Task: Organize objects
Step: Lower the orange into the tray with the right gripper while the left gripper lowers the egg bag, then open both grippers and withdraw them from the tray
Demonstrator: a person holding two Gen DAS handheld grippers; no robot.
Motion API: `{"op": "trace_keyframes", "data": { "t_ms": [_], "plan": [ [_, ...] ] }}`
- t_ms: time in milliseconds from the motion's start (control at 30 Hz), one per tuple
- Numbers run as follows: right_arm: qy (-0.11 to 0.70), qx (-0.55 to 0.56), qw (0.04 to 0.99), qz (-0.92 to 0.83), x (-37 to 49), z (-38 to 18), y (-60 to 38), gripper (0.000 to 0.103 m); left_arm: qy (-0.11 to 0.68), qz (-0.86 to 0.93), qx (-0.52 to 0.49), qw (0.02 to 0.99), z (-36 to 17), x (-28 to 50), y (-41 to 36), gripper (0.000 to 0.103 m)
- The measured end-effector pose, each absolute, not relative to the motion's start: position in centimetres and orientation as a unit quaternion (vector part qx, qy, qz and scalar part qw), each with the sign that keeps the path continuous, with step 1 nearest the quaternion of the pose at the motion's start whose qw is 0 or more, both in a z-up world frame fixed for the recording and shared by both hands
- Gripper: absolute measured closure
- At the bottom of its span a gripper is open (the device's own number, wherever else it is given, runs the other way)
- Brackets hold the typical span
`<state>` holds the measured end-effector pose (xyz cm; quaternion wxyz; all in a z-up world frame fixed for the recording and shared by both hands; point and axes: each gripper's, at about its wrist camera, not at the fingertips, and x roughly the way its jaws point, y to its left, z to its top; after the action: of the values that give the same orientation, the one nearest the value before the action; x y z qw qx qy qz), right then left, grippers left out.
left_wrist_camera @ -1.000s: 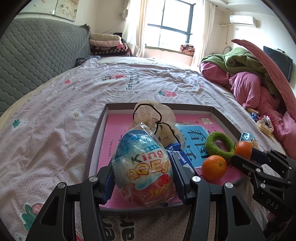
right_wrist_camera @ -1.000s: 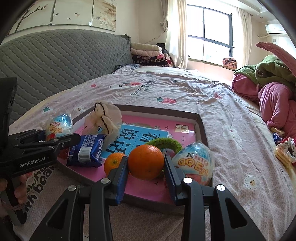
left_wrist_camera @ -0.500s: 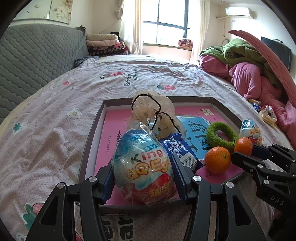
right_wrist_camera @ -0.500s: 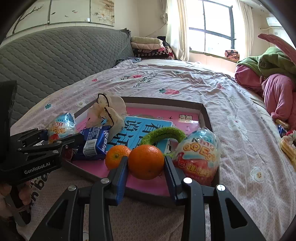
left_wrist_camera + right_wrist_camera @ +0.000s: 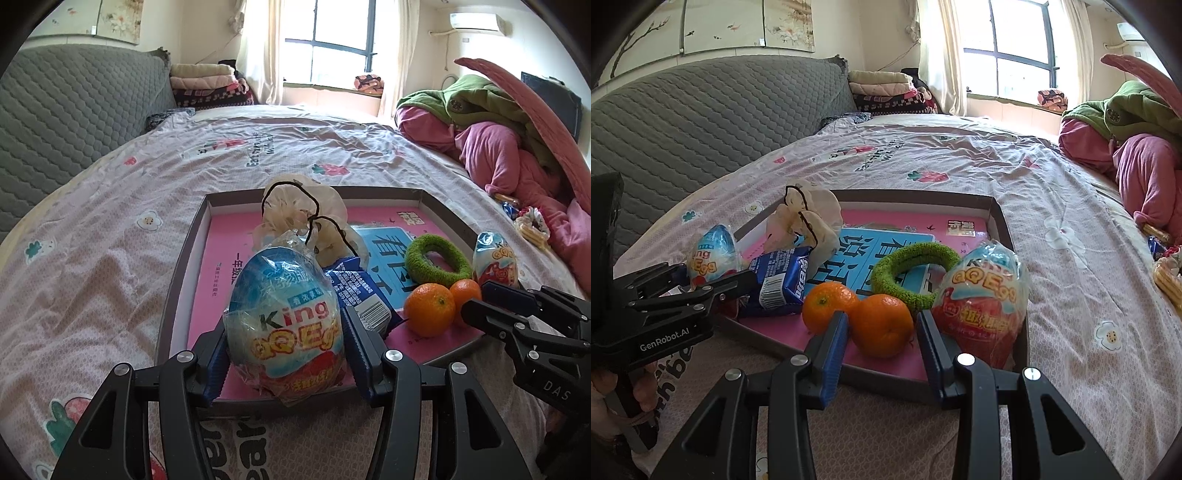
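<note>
On the bed lies a shallow grey tray [image 5: 177,280] with a pink floor. My left gripper [image 5: 284,332] is shut on a blue and red King QQ egg [image 5: 284,314] over the tray's near left corner. In the right wrist view the same gripper [image 5: 701,280] shows at the left. My right gripper [image 5: 881,328] is shut on an orange [image 5: 881,325] over the tray's front edge [image 5: 879,380]. A second orange [image 5: 827,302] lies just left of it. A second QQ egg [image 5: 982,295] stands to the right. A green ring [image 5: 912,273], a blue snack packet [image 5: 779,284] and a cream cloth bag [image 5: 812,218] also lie in the tray.
Pink and green bedding [image 5: 498,147] is piled along the right of the bed. Small wrapped snacks [image 5: 528,225] lie beside it. A grey quilted headboard [image 5: 701,118] runs along the left. A hand [image 5: 613,387] holds the left gripper's handle.
Both grippers keep their holds. The right wrist view has tipped a little, so the tray and the second egg look slightly nearer.
</note>
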<state>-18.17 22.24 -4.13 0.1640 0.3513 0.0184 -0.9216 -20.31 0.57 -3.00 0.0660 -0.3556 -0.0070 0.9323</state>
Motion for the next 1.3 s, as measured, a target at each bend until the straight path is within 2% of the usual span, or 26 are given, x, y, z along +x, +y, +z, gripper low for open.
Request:
{"op": "trace_keyframes", "data": {
  "t_ms": [433, 667, 833, 1067, 1300],
  "plan": [
    [0.015, 0.347, 0.164, -0.923, -18.0, -3.8, 22.3, 0.062, -0.009, 0.929, -0.364, 0.072, -2.8, -20.2, 0.3, 0.045],
    [0.012, 0.342, 0.165, -0.925, -17.8, -3.6, 22.3, 0.059, 0.0, 0.932, -0.358, 0.065, -2.4, -19.6, 0.6, 0.034],
    [0.008, 0.334, 0.168, -0.928, -17.6, -3.2, 22.3, 0.054, -0.002, 0.935, -0.35, 0.058, -1.9, -19.1, 0.4, 0.033],
    [0.004, 0.327, 0.162, -0.931, -17.3, -2.9, 22.4, 0.052, -0.008, 0.936, -0.348, 0.053, -1.6, -18.4, 0.4, 0.033],
    [-0.001, 0.32, 0.159, -0.934, -17.0, -2.5, 22.6, 0.046, -0.011, 0.938, -0.344, 0.046, -1.0, -17.5, 0.5, 0.029]
  ]
}}
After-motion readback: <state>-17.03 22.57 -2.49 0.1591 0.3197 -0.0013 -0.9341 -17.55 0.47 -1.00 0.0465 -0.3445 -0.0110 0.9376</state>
